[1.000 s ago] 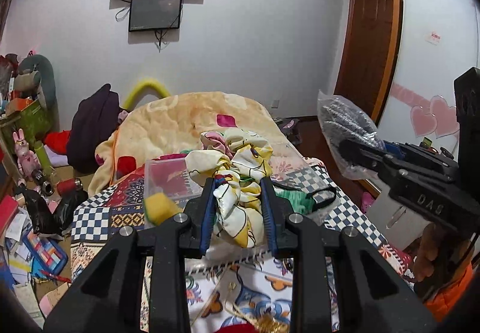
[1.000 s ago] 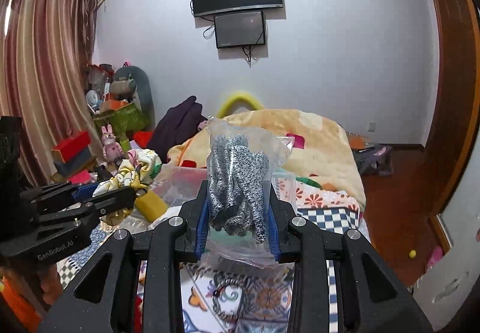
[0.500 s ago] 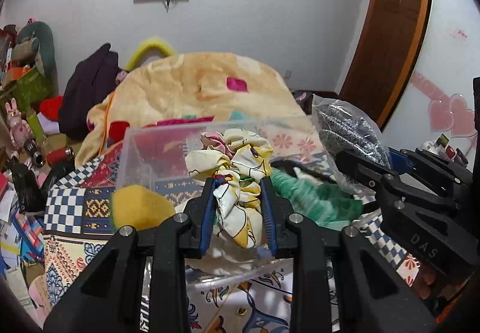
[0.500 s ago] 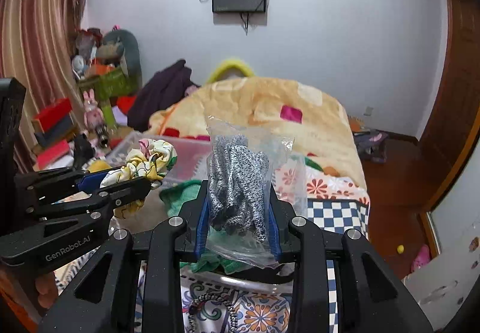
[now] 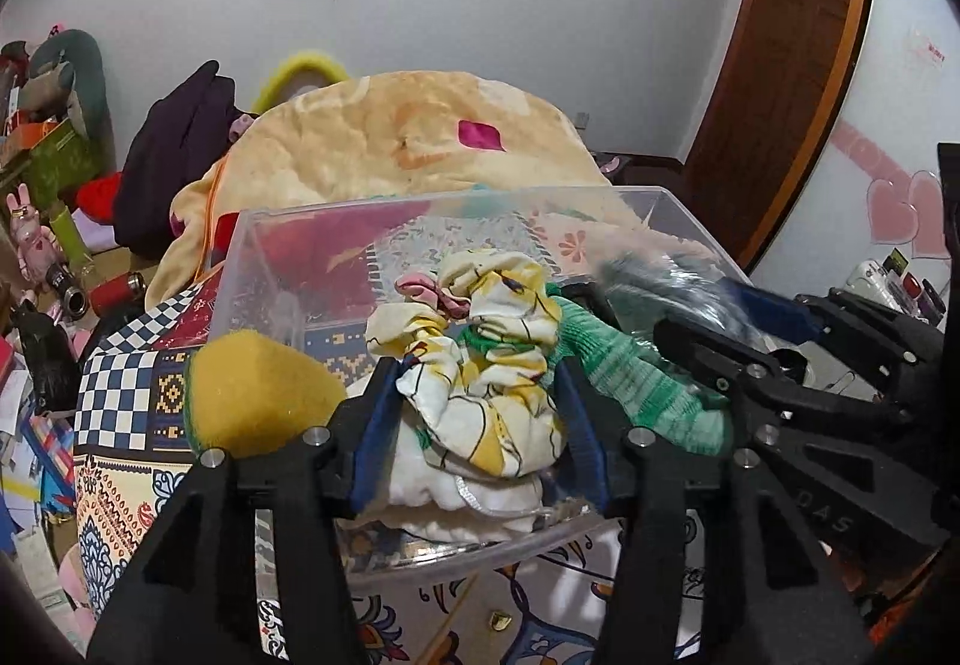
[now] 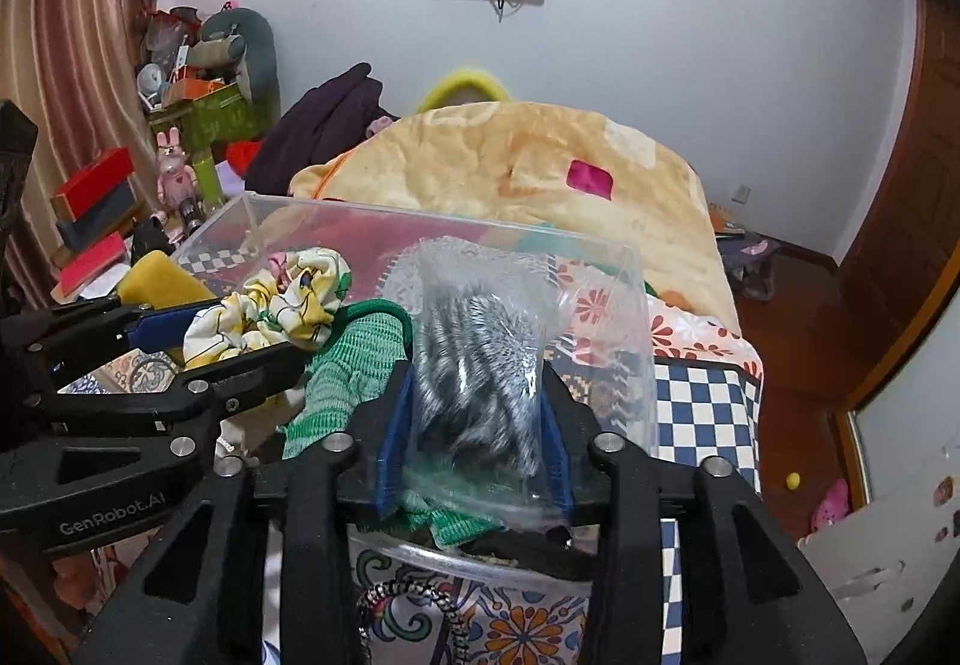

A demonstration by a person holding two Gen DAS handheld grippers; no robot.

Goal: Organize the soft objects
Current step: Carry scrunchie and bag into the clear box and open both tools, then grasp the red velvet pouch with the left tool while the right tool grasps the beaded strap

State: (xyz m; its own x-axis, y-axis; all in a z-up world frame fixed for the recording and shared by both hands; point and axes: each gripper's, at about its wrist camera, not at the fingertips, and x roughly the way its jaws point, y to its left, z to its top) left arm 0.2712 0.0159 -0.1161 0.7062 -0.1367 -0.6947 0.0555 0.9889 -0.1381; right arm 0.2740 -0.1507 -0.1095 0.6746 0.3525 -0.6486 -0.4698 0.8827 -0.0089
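my left gripper [image 5: 480, 413] has its fingers clamped on the yellow-and-white patterned fabric scrunchie [image 5: 480, 365]; my right gripper [image 6: 474, 425] is clamped on the clear plastic bag of grey knit gloves [image 6: 480, 347]. i hold both over the clear plastic bin [image 5: 252, 257] on the bed, i judge for dropping in.

Left hand-held gripper [image 5: 477, 395] clamps scrunchie [image 5: 480, 365].

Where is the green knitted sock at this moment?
In both wrist views the green knitted sock lies inside the clear plastic box, between the floral scrunchie and the bagged grey gloves.
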